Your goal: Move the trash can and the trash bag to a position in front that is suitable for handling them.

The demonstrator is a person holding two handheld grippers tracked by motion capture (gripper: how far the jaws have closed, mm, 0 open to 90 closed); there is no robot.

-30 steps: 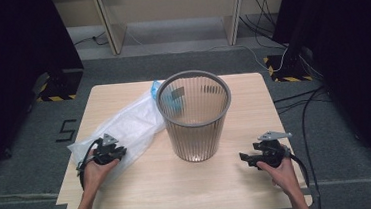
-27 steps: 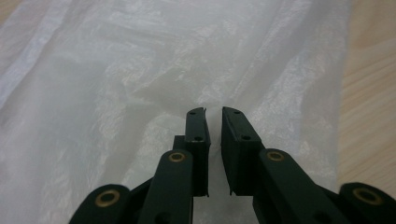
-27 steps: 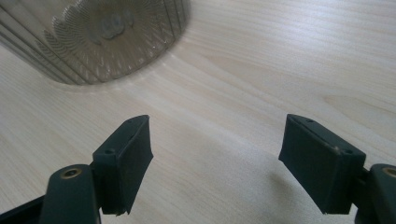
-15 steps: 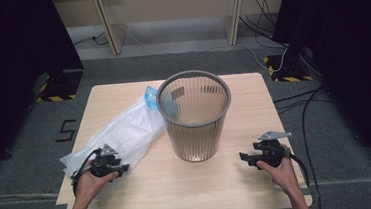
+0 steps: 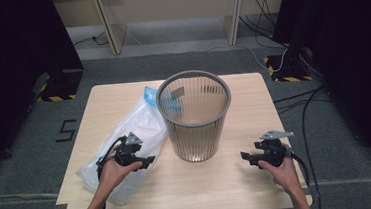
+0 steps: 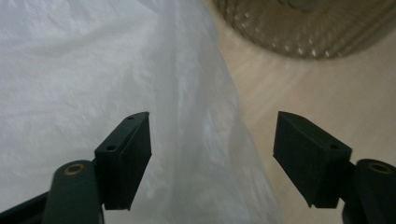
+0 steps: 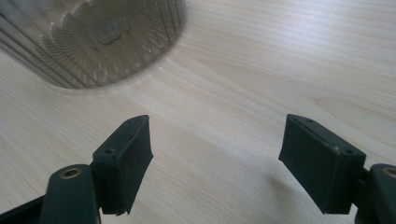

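Observation:
A grey ribbed wastebasket stands upright mid-table. To its left a white translucent plastic bag lies flat, with a blue piece at its far end by the basket's rim. My left gripper hovers over the bag's near end, pointing right toward the basket. Its jaws have just been opening and now stand wide apart. In the left gripper view the bag lies below the pads, not pinched. My right gripper rests open right of the basket, over bare table, and holds nothing.
The wooden table has its front edge just behind both hands. The basket's base shows ahead of each gripper. Grey carpet, cables and dark cabinets surround the table.
My left hand has moved right along the bag toward the basket, and its jaws went from closed to wide. The bag's near end lies closer to the front edge. The right hand kept still.

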